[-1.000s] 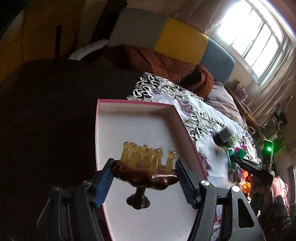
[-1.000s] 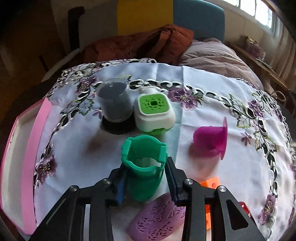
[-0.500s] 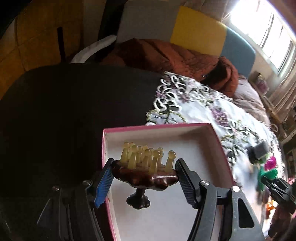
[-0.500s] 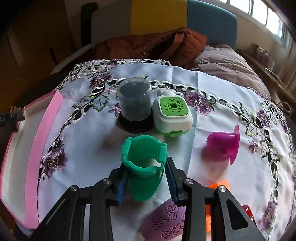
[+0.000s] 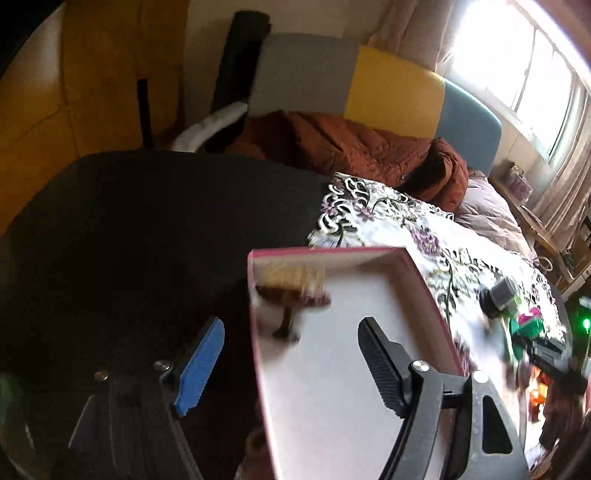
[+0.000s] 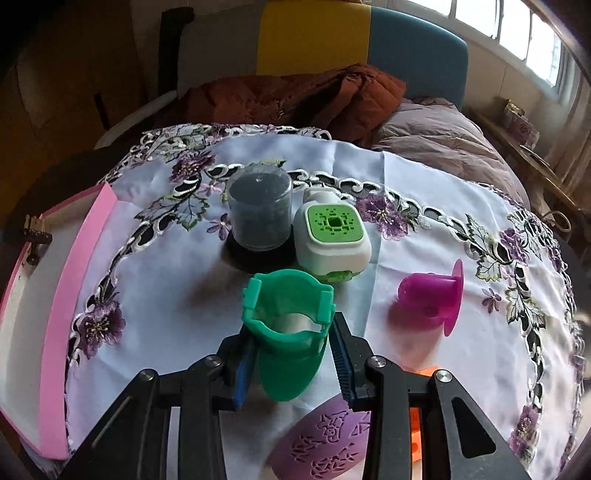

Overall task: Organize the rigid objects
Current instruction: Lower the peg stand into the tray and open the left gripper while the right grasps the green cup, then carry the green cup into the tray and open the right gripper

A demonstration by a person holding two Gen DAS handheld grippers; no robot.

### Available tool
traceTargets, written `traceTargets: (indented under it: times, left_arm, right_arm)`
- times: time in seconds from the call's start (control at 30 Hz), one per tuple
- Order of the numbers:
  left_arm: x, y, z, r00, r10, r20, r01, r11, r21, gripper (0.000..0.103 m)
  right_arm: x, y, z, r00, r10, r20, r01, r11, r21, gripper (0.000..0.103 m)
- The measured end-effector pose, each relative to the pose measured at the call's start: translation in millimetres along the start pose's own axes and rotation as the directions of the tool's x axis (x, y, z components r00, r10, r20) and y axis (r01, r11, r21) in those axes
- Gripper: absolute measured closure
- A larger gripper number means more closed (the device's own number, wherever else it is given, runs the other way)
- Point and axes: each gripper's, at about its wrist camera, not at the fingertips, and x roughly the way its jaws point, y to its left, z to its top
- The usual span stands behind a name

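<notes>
I see an embroidered tablecloth [image 6: 369, 177] with purple flowers. Behind the tablecloth, a rust-brown quilted jacket [image 6: 295, 99] lies heaped against a headboard [image 6: 314, 37] of grey, yellow and blue panels; a bright window [image 6: 509, 26] sits to the headboard's right.

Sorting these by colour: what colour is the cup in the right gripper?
Green; the cup between the right gripper pads shows best in the right wrist view.
</notes>
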Motion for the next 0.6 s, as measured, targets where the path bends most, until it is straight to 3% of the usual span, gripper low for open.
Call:
traceTargets:
  times: [0.27,0.6]
  left_arm:
    - [-49,16,-66,0.999,0.035,0.018,-0.034,0.998,-0.046,0.028]
    - [-70,12,-79,0.999,-0.025,0.028,0.027,0.998,-0.048,0.028]
  right_arm:
    - [-13,17,-2,0.998,0.058,0.027,-0.057,0.998,-0.030,0.065]
    - [-51,94,-2,0.978,0.200,0.063,-0.191,0.972,-0.135,0.065]
